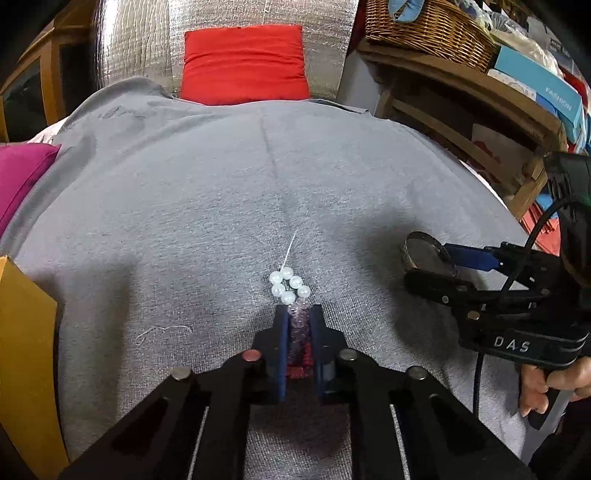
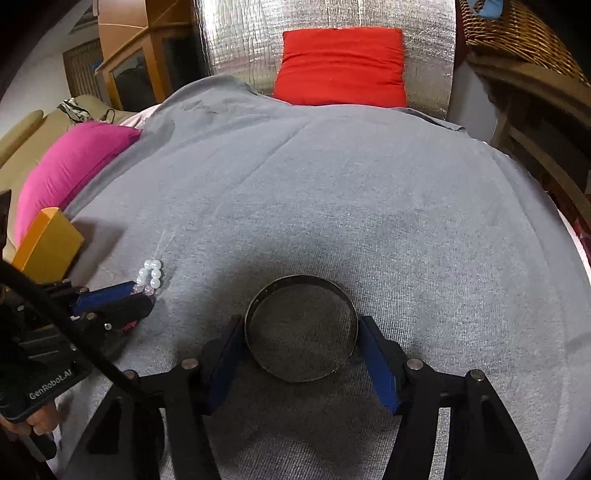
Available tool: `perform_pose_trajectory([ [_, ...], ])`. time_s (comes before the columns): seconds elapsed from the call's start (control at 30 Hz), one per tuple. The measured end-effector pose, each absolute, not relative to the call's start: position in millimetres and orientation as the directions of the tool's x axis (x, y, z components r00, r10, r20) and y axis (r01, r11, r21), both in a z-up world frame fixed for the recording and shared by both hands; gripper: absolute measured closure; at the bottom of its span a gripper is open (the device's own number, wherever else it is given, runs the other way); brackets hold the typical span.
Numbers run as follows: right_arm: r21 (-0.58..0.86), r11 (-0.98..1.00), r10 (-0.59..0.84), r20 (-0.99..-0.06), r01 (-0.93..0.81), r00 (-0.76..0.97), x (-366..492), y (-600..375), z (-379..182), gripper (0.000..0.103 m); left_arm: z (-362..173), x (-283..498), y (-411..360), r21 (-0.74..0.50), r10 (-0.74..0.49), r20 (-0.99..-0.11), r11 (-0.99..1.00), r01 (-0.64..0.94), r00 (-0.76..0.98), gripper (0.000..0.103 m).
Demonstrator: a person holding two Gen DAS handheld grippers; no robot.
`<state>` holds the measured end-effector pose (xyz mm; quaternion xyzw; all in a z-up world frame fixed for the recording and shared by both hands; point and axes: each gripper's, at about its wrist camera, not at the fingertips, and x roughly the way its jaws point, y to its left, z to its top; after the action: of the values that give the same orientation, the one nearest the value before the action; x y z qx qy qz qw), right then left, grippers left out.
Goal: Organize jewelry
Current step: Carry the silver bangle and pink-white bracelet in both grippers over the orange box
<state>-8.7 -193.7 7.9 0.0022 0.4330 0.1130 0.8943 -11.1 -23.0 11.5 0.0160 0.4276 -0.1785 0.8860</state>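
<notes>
My left gripper point(image 1: 299, 312) is shut on a beaded bracelet point(image 1: 300, 328) with white pearls point(image 1: 289, 285) sticking out past the fingertips and purple and red beads between the pads, low over the grey cloth point(image 1: 221, 206). My right gripper point(image 2: 301, 326) is shut on a dark metal bangle point(image 2: 301, 332), its pads touching the ring's left and right sides. The bangle also shows in the left wrist view point(image 1: 428, 254), held by the right gripper point(image 1: 428, 271). The left gripper point(image 2: 142, 293) and the pearls point(image 2: 151, 274) show at left in the right wrist view.
An orange box point(image 2: 48, 243) stands at the cloth's left edge, also visible in the left wrist view point(image 1: 26, 332). A pink cushion point(image 2: 74, 166) lies left, a red cushion point(image 2: 341, 66) at the back. A wooden shelf point(image 1: 472, 96) with a wicker basket point(image 1: 428, 29) stands right.
</notes>
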Motion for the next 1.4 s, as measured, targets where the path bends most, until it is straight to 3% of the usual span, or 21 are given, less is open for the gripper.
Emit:
perform_pose_trajectory([
  [0.93, 0.182, 0.966, 0.259, -0.735, -0.185, 0.627, -38, -212, 27, 0.038, 53, -45, -17, -0.121, -0.325, -0.683, 0.934, 0.337, 0.655, 0.096],
  [1.4, 0.218, 0.952, 0.307, -0.699, -0.217, 0.646, -56, -204, 45, 0.039, 92, -88, 2, -0.169, -0.334, -0.599, 0.941, 0.293, 0.728, 0.096],
])
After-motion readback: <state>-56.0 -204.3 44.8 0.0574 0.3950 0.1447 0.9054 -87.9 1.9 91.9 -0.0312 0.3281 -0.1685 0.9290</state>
